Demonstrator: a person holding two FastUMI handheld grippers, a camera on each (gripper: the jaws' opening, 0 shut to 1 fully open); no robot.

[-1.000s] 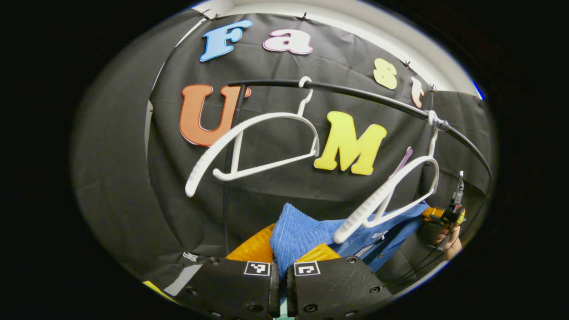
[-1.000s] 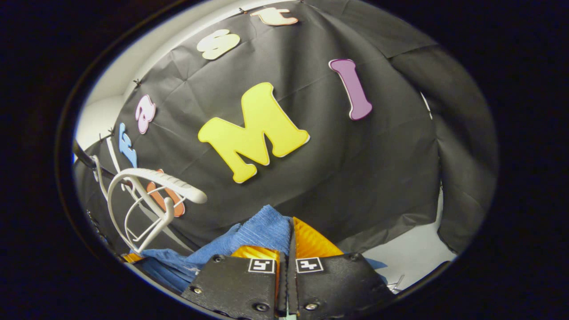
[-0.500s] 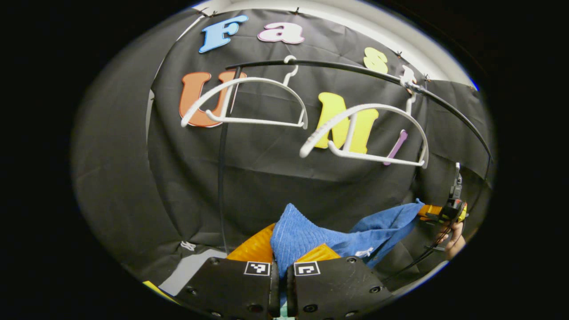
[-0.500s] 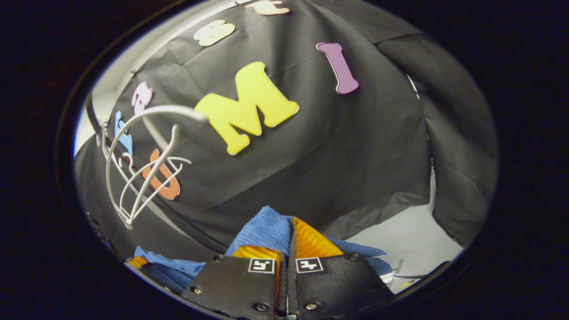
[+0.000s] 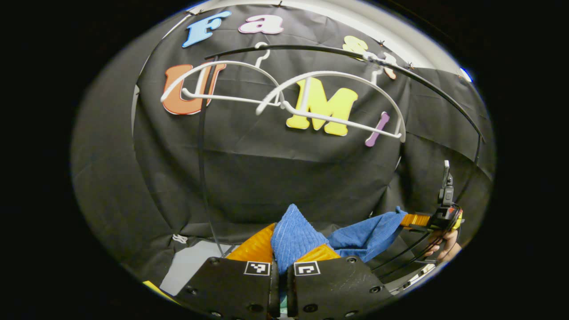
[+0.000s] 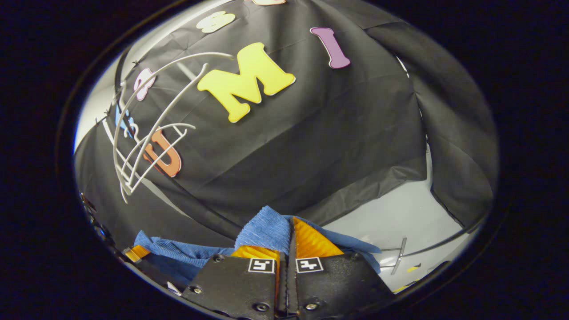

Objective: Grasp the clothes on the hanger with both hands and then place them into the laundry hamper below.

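Blue garment (image 5: pixel 293 233) clear of white hangers (image 5: pixel 329 98); left gripper (image 5: pixel 279 262), right gripper (image 6: pixel 285 255) clamped on it. Next: lower into hamper, release.

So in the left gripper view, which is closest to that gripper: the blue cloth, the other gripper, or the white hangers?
1. Blue cloth: pinched between the left gripper fingers, bottom centre.
2. Other gripper: low at the right edge, holding the cloth's far end.
3. White hangers: up on the black rail, against the booth wall; both bare.
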